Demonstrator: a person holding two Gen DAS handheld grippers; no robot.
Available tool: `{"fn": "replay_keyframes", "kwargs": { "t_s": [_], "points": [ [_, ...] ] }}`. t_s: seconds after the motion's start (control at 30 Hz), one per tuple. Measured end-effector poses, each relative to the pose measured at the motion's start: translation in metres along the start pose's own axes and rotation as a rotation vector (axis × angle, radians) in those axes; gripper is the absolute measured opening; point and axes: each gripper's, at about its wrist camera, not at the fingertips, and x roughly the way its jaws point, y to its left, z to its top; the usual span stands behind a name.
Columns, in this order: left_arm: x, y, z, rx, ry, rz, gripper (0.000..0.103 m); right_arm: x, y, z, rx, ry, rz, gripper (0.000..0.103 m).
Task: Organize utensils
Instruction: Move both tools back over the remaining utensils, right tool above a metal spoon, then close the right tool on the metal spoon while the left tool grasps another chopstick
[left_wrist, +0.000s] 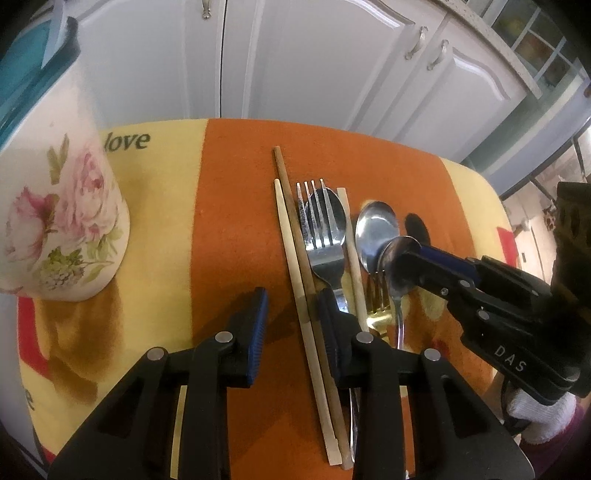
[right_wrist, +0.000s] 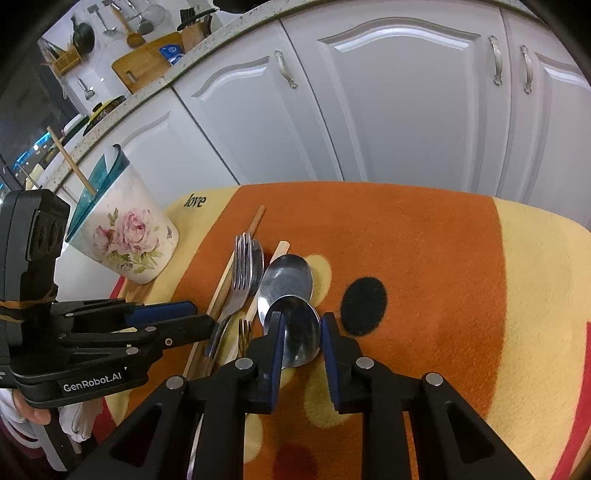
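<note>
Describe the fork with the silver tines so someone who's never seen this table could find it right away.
Start at the orange stripe of the yellow cloth, right of the floral cup. In the row of utensils there, the silver fork lies on top of a spoon, between wooden chopsticks. It is the only fork fully showing; the gold one is mostly covered.

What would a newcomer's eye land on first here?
Probably the loose row of cutlery on the orange cloth: chopsticks, a fork over a spoon, more spoons to the right. The right tongs close around a spoon bowl. The floral cup stands at the left.
</note>
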Motion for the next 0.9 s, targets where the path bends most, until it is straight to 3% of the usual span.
{"fn": "replay_keyframes", "kwargs": {
  "t_s": [0.3,0.63,0.9],
  "points": [
    [-0.006,0.004,-0.002,-0.031,0.010,-0.032,0.027,-0.002,-0.004,-0.001,0.025,-0.002,0.008,0.020],
    [-0.004,0.001,-0.001,0.010,0.011,0.027,0.027,-0.002,-0.004,-0.001,0.028,0.005,0.010,0.020],
    [-0.003,0.008,-0.003,-0.002,0.031,0.008,0.027,-0.004,-0.005,-0.001,0.024,0.008,0.007,0.020]
  ]
}}
